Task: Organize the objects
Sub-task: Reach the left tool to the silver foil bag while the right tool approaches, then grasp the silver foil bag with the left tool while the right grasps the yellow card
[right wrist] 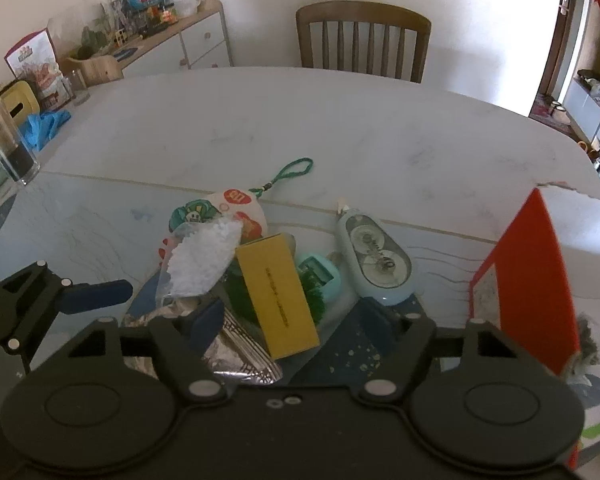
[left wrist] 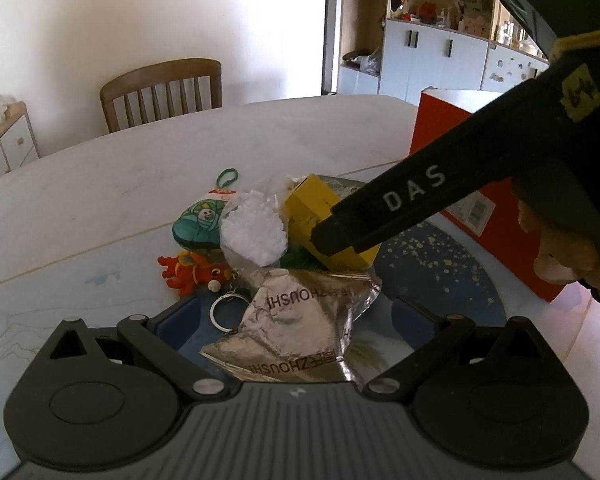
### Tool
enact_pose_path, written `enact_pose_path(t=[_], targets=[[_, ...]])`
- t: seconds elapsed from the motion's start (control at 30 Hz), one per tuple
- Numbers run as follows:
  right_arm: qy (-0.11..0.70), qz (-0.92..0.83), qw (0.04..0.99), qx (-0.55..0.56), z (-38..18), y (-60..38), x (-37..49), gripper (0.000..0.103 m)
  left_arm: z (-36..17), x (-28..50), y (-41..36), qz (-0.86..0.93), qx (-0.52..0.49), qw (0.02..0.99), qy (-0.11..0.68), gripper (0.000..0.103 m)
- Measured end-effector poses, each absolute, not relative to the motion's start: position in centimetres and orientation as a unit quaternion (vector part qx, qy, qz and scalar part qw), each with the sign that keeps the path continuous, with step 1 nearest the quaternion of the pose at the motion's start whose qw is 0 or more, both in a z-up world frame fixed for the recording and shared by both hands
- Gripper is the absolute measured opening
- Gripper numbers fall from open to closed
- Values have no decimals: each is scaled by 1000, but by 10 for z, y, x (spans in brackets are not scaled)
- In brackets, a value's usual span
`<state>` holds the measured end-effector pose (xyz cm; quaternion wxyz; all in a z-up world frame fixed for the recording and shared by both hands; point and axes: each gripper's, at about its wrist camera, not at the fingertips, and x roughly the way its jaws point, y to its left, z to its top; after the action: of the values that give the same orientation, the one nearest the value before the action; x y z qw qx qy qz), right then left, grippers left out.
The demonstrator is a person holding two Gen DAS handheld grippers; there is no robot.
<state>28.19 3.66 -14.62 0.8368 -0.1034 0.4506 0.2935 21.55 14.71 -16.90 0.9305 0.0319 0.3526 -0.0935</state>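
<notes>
A pile lies on the white table point(left wrist: 100, 200): a yellow box point(right wrist: 276, 292), a clear bag of white granules point(right wrist: 204, 260), a silver foil packet point(left wrist: 300, 332), a green plush pouch point(left wrist: 196, 224), an orange toy keychain point(left wrist: 192, 274) and a pale blue correction-tape dispenser point(right wrist: 376, 264). My left gripper point(left wrist: 296, 320) is open, its blue fingers either side of the foil packet. My right gripper point(right wrist: 296, 320) is open around the yellow box's near end; in the left wrist view its body point(left wrist: 400, 204) reaches over the box point(left wrist: 312, 204).
A red open box point(right wrist: 528, 280) stands at the right on a dark blue mat point(left wrist: 440, 260). A wooden chair point(right wrist: 360, 40) is behind the table. A glass point(right wrist: 8, 140), blue cloth point(right wrist: 44, 124) and sideboard clutter sit far left.
</notes>
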Motion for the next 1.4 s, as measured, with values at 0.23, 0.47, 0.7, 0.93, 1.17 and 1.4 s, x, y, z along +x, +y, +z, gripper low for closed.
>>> enact_pose_path(t=[0.23, 0.47, 0.7, 0.93, 1.17, 1.4], targets=[[450, 299, 832, -121, -152, 45, 284, 54, -175, 215, 146, -94, 37, 927, 361, 76], [456, 301, 828, -126, -153, 50, 281, 38, -174, 211, 146, -86, 38, 925, 368, 63], [450, 293, 835, -118, -150, 46, 276, 27, -168, 205, 140, -83, 48, 921, 377, 51], [452, 286, 840, -92, -137, 32, 266, 27, -161, 193, 141, -85, 27, 917, 389, 48], [452, 287, 841, -71, -120, 15, 243, 27, -145, 179, 144, -83, -10, 916, 392, 47], [444, 285, 848, -54, -100, -4, 221, 27, -119, 164, 142, -81, -32, 922, 377, 47]])
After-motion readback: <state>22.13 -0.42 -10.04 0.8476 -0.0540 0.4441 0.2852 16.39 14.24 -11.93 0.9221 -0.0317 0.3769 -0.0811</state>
